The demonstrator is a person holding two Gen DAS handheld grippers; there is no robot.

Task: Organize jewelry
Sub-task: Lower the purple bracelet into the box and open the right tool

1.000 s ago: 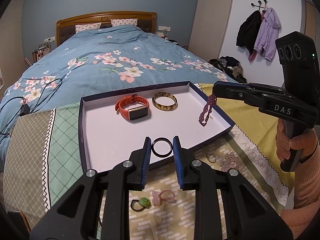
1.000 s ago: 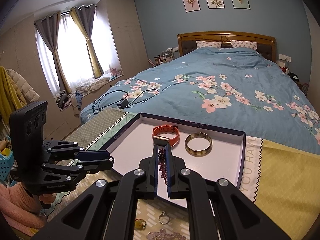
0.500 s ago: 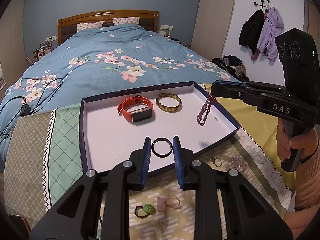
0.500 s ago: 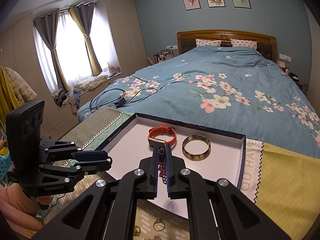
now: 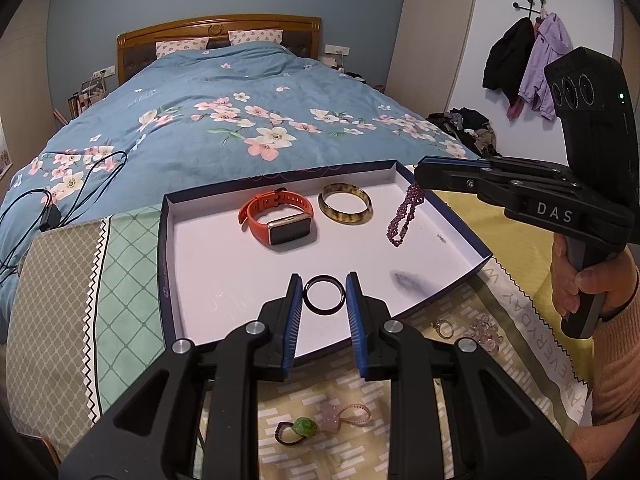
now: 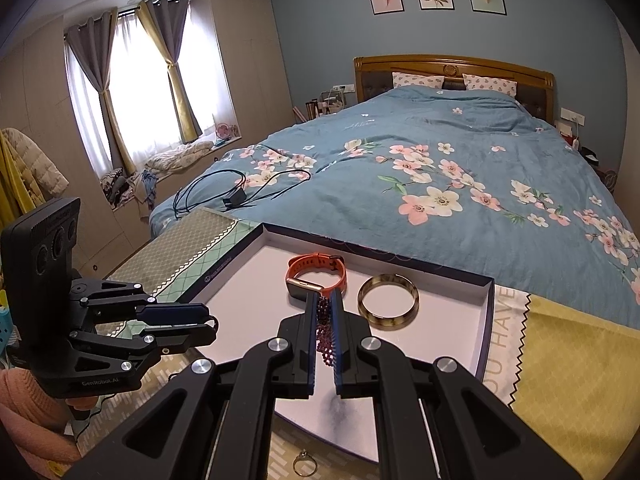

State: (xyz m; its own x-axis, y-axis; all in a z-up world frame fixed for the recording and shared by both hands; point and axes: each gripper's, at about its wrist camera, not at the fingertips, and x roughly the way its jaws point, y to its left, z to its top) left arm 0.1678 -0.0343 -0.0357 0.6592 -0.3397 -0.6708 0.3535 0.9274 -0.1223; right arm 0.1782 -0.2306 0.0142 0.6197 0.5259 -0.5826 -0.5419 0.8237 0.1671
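My left gripper (image 5: 323,285) is shut on a black ring bangle (image 5: 323,294) and holds it over the near part of the white tray (image 5: 216,256). My right gripper (image 6: 325,300) is shut on a purple bead bracelet (image 6: 323,332), which hangs above the tray's right side (image 5: 404,216). An orange smartwatch (image 5: 278,218) and a tortoiseshell bangle (image 5: 345,209) lie in the tray's far part.
On the patterned cloth in front of the tray lie a green stone ring (image 5: 298,429), a pink charm bracelet (image 5: 344,420), a small ring (image 5: 442,327) and a clear bead bracelet (image 5: 484,330). A bed (image 5: 224,120) with a black cable (image 5: 52,200) lies behind.
Both grippers have moved forward over the tray with their pieces. The purple bracelet now hangs further in over the tray's right side.
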